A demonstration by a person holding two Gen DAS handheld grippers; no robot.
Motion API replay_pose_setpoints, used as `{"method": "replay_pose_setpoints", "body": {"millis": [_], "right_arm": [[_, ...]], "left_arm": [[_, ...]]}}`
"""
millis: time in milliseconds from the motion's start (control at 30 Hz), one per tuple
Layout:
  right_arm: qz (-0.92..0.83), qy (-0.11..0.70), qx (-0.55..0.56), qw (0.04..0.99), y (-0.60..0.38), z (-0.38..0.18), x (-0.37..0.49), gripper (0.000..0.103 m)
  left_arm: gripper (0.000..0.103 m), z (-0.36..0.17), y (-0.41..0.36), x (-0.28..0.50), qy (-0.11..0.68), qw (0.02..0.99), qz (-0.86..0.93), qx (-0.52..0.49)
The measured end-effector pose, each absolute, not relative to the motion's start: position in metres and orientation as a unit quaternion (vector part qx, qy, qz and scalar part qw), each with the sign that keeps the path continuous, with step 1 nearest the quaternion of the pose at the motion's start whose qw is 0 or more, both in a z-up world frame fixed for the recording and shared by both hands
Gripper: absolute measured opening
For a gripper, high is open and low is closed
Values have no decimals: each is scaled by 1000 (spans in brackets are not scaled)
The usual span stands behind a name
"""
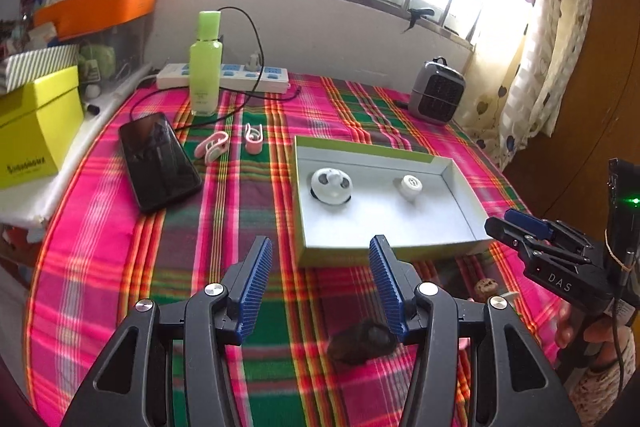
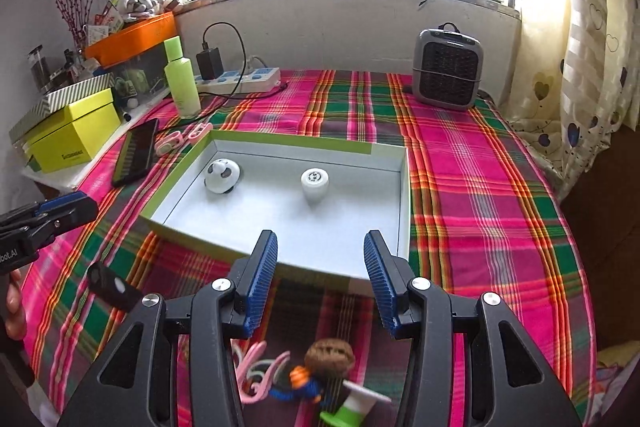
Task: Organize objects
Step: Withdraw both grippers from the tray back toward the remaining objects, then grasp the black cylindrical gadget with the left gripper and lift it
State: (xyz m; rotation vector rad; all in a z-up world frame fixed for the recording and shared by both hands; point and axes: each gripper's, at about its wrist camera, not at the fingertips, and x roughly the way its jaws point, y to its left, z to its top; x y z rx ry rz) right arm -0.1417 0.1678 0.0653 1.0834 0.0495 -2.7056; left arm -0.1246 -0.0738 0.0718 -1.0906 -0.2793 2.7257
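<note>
So both tongs are released and empty, between pickups. Left tongs [image 1: 320,283] hover bottom centre over a dark lump [image 1: 362,341]. The box [image 1: 384,249] mid-frame already holds a panda toy [image 1: 331,185]. Right tongs [image 2: 320,279] sit above a doll [image 2: 320,367]; next, I'd guess: lower, clamp, carry it in.

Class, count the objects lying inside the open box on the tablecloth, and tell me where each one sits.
2. The panda toy sits in the box's far left part; the white knob sits near the middle, to the panda's right. Nothing else shows inside, though the claw fingers hide part of the near edge.
</note>
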Motion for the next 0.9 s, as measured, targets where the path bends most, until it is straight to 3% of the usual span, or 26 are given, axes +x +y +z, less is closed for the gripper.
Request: {"method": "replay_pose_setpoints", "body": {"millis": [900], "right_arm": [[-921,0,373,108,184,43,-82,46]], "left_arm": [[51,31,-36,-92,-38,113,912,-391]]}}
